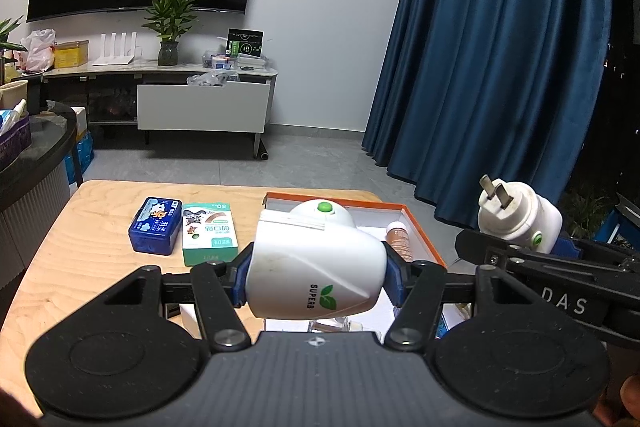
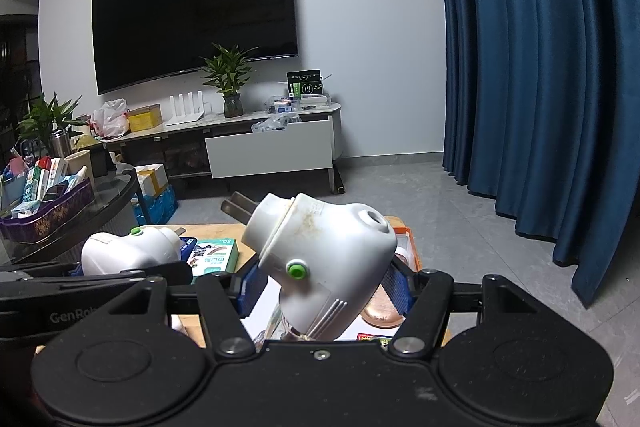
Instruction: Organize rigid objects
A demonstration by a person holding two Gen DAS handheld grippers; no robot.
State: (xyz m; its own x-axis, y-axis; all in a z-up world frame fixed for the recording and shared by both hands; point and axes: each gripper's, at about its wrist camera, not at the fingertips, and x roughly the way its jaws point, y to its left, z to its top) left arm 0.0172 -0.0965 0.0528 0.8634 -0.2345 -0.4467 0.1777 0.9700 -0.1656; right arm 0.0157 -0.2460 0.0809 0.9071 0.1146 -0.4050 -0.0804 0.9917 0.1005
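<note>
Heaters, both white plug-ins, hang above the box (image 1: pixel 420 227) on the table (image 1: pixel 100 219): the left gripper (image 1: pixel 316 279) clamps one heater (image 1: pixel 316 267), the right gripper (image 2: pixel 324 287) clamps the other heater (image 2: pixel 324 251), tilted, prongs up. Smooth rounded shells could slip from the pads; lowering both together risks a collision or crushing the bottle (image 1: pixel 398 237) inside.

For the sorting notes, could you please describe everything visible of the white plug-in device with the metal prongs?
The white plug-in device looks like glossy, slightly stained plastic, with two flat metal prongs, a green button, a round top opening and ribbed lines. It is tilted, prongs up and away, clamped between the right hand-held gripper's blue pads above the orange-rimmed box.
</note>
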